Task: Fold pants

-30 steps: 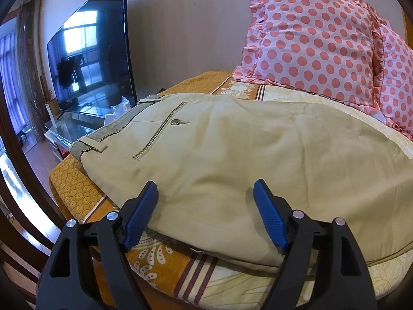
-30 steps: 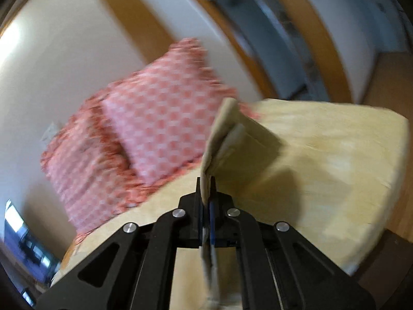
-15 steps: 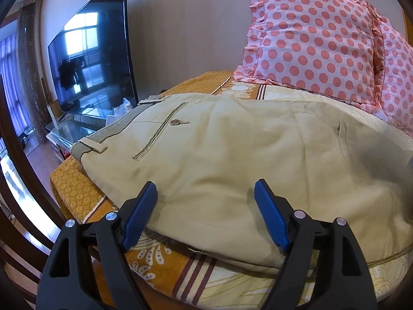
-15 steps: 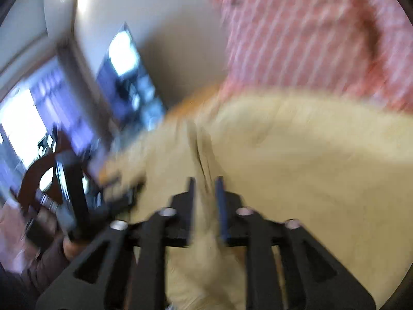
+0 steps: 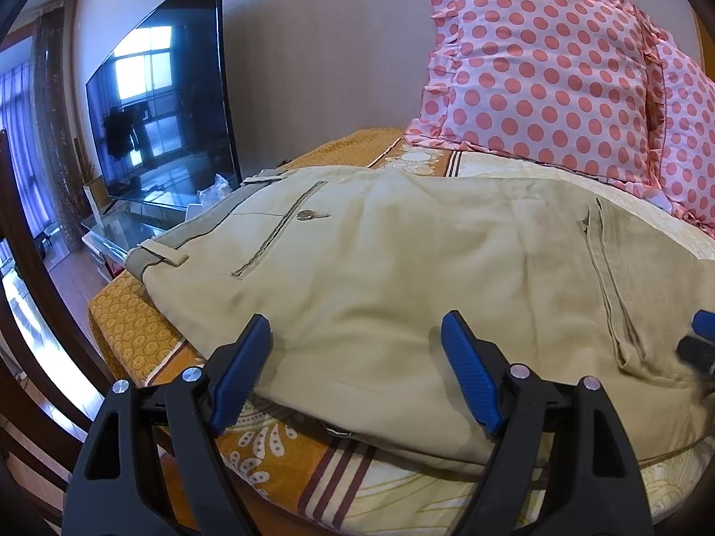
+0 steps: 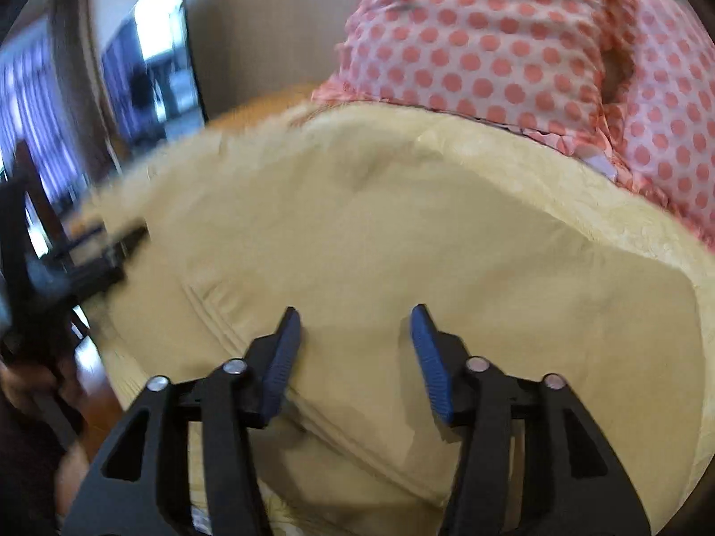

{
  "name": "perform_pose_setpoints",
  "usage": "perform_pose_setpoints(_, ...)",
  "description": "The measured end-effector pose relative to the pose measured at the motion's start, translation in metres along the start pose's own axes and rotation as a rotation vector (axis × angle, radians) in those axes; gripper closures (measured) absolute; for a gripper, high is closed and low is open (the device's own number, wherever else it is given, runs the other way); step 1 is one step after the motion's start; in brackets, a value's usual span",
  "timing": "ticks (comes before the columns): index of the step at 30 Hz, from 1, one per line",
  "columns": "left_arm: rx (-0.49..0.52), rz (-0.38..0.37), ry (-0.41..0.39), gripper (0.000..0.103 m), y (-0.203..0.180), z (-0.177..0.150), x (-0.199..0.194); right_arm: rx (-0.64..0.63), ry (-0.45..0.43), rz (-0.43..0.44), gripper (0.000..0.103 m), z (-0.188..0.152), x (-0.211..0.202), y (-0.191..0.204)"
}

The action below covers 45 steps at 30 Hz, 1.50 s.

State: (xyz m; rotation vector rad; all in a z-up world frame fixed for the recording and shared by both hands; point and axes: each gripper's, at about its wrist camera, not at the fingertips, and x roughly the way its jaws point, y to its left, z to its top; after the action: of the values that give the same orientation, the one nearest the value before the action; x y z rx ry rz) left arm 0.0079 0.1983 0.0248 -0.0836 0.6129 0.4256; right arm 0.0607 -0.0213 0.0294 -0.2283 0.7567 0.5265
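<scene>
Beige pants lie folded on the bed, waistband and back pocket at the left, a leg hem laid over the right part. My left gripper is open and empty, its blue pads just over the near edge of the pants. My right gripper is open and empty above the folded leg cloth. The hem seam runs by its left finger. One right fingertip shows at the right edge of the left wrist view. The left gripper shows blurred at the left of the right wrist view.
Two pink polka-dot pillows lean on the wall behind the pants. The bed has an orange patterned cover and its edge drops off at the near left. A large television stands on a glass stand to the left.
My right gripper swung the pant leg over onto the pants, then opened and let it go. The hem now lies on the right part. The left gripper stayed still.
</scene>
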Motion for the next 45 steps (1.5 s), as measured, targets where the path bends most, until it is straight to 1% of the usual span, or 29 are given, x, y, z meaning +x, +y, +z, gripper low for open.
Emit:
perform_pose_setpoints(2, -0.018, -0.014, 0.01, 0.023, 0.005, 0.001, -0.004, -0.026, 0.001, -0.039, 0.041, -0.002, -0.001, 0.004)
perform_pose_setpoints(3, -0.034, -0.024, 0.013, 0.022, 0.01, 0.002, -0.007, -0.008, 0.008, -0.031, 0.037, -0.003, -0.002, 0.002)
perform_pose_setpoints(4, -0.061, -0.032, 0.014, 0.018, 0.018, 0.004, -0.011, 0.009, 0.01, -0.017, 0.034, -0.004, -0.001, -0.002)
perform_pose_setpoints(5, -0.086, -0.027, 0.008, 0.011, 0.027, 0.005, -0.015, 0.028, 0.01, 0.004, 0.033, -0.005, -0.001, -0.007)
perform_pose_setpoints(6, -0.109, -0.014, 0.002, 0.011, 0.036, 0.007, -0.018, 0.034, 0.009, 0.017, 0.032, -0.006, -0.003, -0.008)
perform_pose_setpoints(8, -0.153, 0.013, -0.002, 0.011, 0.057, 0.01, -0.02, 0.024, 0.009, 0.013, 0.032, -0.006, -0.004, -0.005)
perform_pose_setpoints(10, -0.195, 0.035, 0.027, 0.011, 0.078, 0.015, -0.014, 0.025, 0.009, 0.014, 0.031, -0.007, -0.005, -0.004)
perform_pose_setpoints(11, -0.224, 0.02, 0.045, 0.011, 0.087, 0.016, -0.011, 0.025, 0.009, 0.017, 0.031, -0.005, -0.004, -0.004)
perform_pose_setpoints(12, -0.263, -0.014, 0.068, 0.011, 0.097, 0.017, -0.007, 0.027, 0.009, 0.021, 0.03, -0.005, -0.005, -0.004)
perform_pose_setpoints(14, -0.374, -0.111, 0.113, 0.011, 0.119, 0.017, 0.001, 0.027, 0.008, 0.023, 0.03, -0.004, -0.004, -0.004)
perform_pose_setpoints(16, -0.451, -0.178, 0.132, 0.011, 0.134, 0.015, 0.005, 0.026, 0.008, 0.024, 0.028, -0.003, -0.004, -0.003)
perform_pose_setpoints(18, -0.482, -0.224, 0.147, 0.011, 0.138, 0.015, 0.005, 0.025, 0.008, 0.027, 0.027, -0.003, -0.004, -0.003)
perform_pose_setpoints(19, -0.488, -0.238, 0.148, 0.011, 0.138, 0.015, 0.004, 0.024, 0.008, 0.028, 0.026, -0.002, -0.004, -0.003)
perform_pose_setpoints(22, -0.5, -0.316, 0.169, 0.011, 0.133, 0.016, 0.008, 0.019, 0.01, 0.038, 0.022, -0.002, -0.004, -0.002)
perform_pose_setpoints(25, -0.503, -0.312, 0.187, 0.011, 0.128, 0.022, 0.016, 0.017, 0.008, 0.037, 0.022, -0.002, -0.004, -0.002)
perform_pose_setpoints(28, -0.555, -0.362, 0.215, 0.011, 0.132, 0.026, 0.022, 0.021, 0.005, 0.048, 0.022, -0.002, -0.005, -0.003)
perform_pose_setpoints(30, -0.582, -0.379, 0.225, 0.011, 0.136, 0.029, 0.027, 0.019, 0.004, 0.05, 0.022, -0.002, -0.006, -0.002)
perform_pose_setpoints(32, -0.613, -0.366, 0.226, 0.012, 0.143, 0.033, 0.033, 0.017, 0.002, 0.054, 0.022, -0.002, -0.006, -0.002)
perform_pose_setpoints(34, -0.648, -0.334, 0.222, 0.012, 0.153, 0.036, 0.038, 0.015, -0.001, 0.064, 0.022, -0.002, -0.007, -0.002)
perform_pose_setpoints(36, -0.675, -0.327, 0.217, 0.013, 0.162, 0.038, 0.043, 0.006, -0.005, 0.071, 0.022, -0.003, -0.007, 0.0)
perform_pose_setpoints(37, -0.683, -0.334, 0.218, 0.014, 0.164, 0.039, 0.046, 0.004, -0.006, 0.072, 0.022, -0.002, -0.007, 0.0)
perform_pose_setpoints(39, -0.666, -0.312, 0.225, 0.016, 0.162, 0.043, 0.049, 0.001, -0.007, 0.078, 0.022, -0.002, -0.007, 0.001)
perform_pose_setpoints(41, -0.636, -0.279, 0.217, 0.026, 0.155, 0.046, 0.047, 0.005, -0.013, 0.082, 0.022, -0.003, -0.008, 0.0)
perform_pose_setpoints(42, -0.609, -0.247, 0.207, 0.031, 0.15, 0.047, 0.046, 0.008, -0.019, 0.087, 0.022, -0.003, -0.009, -0.001)
perform_pose_setpoints(44, -0.561, -0.196, 0.188, 0.055, 0.143, 0.05, 0.044, 0.012, -0.031, 0.095, 0.022, -0.004, -0.011, -0.002)
perform_pose_setpoints(45, -0.541, -0.166, 0.182, 0.061, 0.139, 0.05, 0.044, 0.015, -0.038, 0.101, 0.021, -0.005, -0.013, -0.002)
